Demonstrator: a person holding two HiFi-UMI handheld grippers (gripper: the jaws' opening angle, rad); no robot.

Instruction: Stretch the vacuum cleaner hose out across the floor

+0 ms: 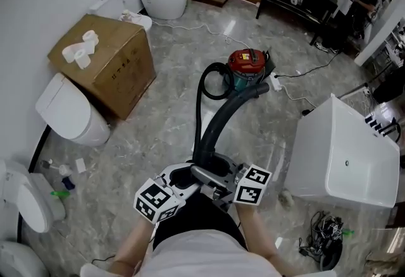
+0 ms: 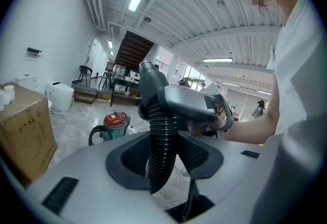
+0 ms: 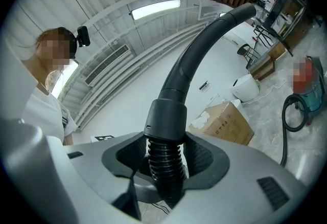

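**Both hand-held grippers clamping the hose end**

The left hand-held gripper [image 2: 164, 157] and the right hand-held gripper [image 3: 166, 160] are each squeezing the ribbed black hose [image 2: 164, 128], jaws partly closed on it, close to the person's waist. The hose is trailing across the floor [image 1: 164, 124] to the red-topped vacuum cleaner [image 1: 247, 67].
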